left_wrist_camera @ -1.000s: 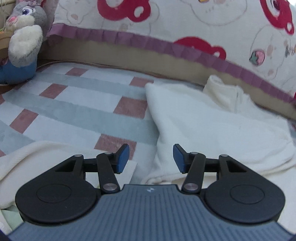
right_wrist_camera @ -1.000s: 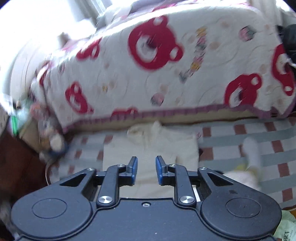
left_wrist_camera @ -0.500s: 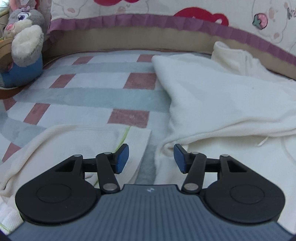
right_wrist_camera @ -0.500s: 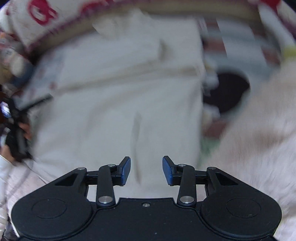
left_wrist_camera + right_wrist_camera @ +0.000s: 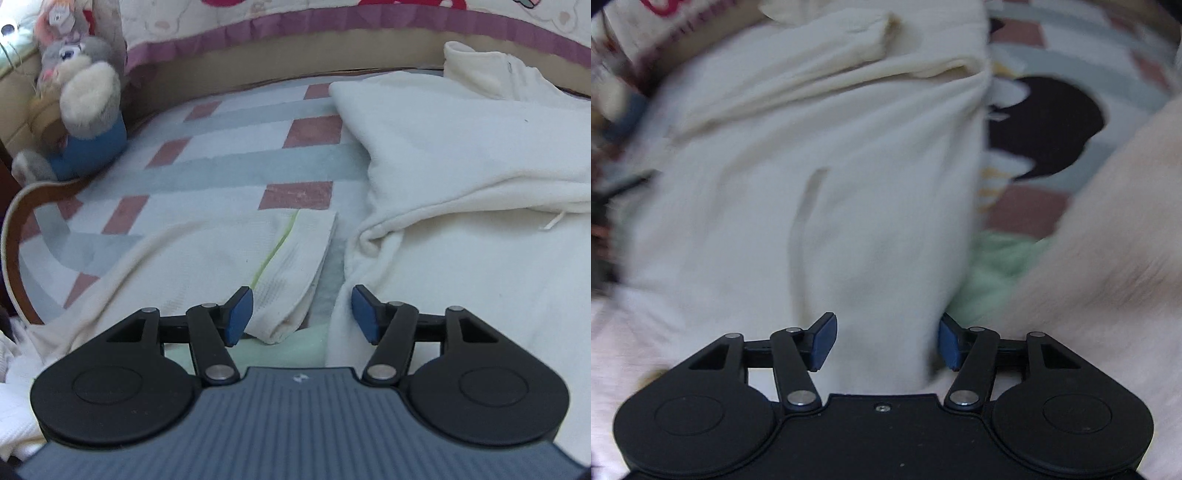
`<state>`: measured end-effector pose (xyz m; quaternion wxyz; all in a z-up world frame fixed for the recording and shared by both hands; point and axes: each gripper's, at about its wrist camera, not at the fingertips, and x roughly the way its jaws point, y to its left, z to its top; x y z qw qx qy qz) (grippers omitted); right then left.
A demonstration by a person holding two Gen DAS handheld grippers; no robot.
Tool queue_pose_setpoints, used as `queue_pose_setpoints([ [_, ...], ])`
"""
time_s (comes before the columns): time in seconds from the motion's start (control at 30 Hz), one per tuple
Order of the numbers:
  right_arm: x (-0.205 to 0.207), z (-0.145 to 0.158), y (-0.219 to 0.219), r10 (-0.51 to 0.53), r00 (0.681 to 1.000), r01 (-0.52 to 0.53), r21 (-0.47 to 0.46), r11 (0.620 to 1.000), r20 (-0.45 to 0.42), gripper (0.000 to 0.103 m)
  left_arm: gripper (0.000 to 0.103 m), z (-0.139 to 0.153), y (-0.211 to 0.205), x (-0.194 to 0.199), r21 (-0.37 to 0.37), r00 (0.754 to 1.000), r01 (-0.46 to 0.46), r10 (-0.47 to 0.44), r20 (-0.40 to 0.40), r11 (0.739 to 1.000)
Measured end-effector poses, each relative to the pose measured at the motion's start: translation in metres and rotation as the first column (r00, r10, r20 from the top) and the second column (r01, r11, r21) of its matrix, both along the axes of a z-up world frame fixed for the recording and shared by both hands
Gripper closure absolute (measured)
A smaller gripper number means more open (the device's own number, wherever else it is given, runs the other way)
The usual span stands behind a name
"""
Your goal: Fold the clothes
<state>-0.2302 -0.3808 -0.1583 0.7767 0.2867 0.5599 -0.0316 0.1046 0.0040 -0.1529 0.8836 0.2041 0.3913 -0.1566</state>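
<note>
1. At the far left of the left wrist view, a grey plush rabbit in a blue top (image 5: 79,110) sits on the edge of the bed, against the quilt with red bear prints and a purple frilled hem (image 5: 332,22).
2. The bed is covered by a checked sheet of pale blue bands and brick-red squares (image 5: 236,162).
3. On it, low and left, lies a cream ribbed knit sleeve with a thin green seam line (image 5: 221,251); its cuff end points toward the left tool (image 5: 302,315).
4. The left tool's blue pads are spread wide with nothing between them; the cuff lies just under the left pad, and a strip of mint-green cloth (image 5: 291,347) shows below.
5. To the right spreads the cream fleece garment (image 5: 461,177), soft and thick, folded over on itself with a rolled edge, its stand-up collar (image 5: 476,70) near the quilt's hem.
6. In the blurred right wrist view, the same cream garment (image 5: 812,155) fills the left and centre, one sleeve laid across its top, a slit pocket showing mid-body.
7. The right tool (image 5: 886,341) is spread open just above the garment's lower right edge, gripping nothing.
8. Further right lie pale green fabric (image 5: 993,269), a black round patch on the sheet (image 5: 1049,125) and a fuzzy pinkish-white cloth (image 5: 1115,266).
</note>
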Motion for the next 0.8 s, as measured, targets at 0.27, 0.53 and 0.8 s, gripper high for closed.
queue_pose_setpoints([
  [0.27, -0.004, 0.018, 0.021, 0.071, 0.974, -0.054, -0.083, 0.995, 0.217, 0.094, 0.045, 0.012, 0.007, 0.000, -0.084, 1.000, -0.009, 0.011, 0.025, 0.996],
  [0.53, 0.023, 0.070, 0.000, 0.015, 0.918, 0.040, -0.131, 0.991, 0.397, 0.094, 0.044, 0.030, 0.017, 0.007, -0.270, 1.000, -0.020, 0.018, -0.011, 0.963],
  [0.8, 0.070, 0.085, -0.017, -0.020, 0.877, 0.114, -0.167, 0.979, 0.479, 0.095, 0.044, 0.026, 0.064, 0.029, -0.508, 0.962, -0.245, 0.144, -0.230, 0.826],
])
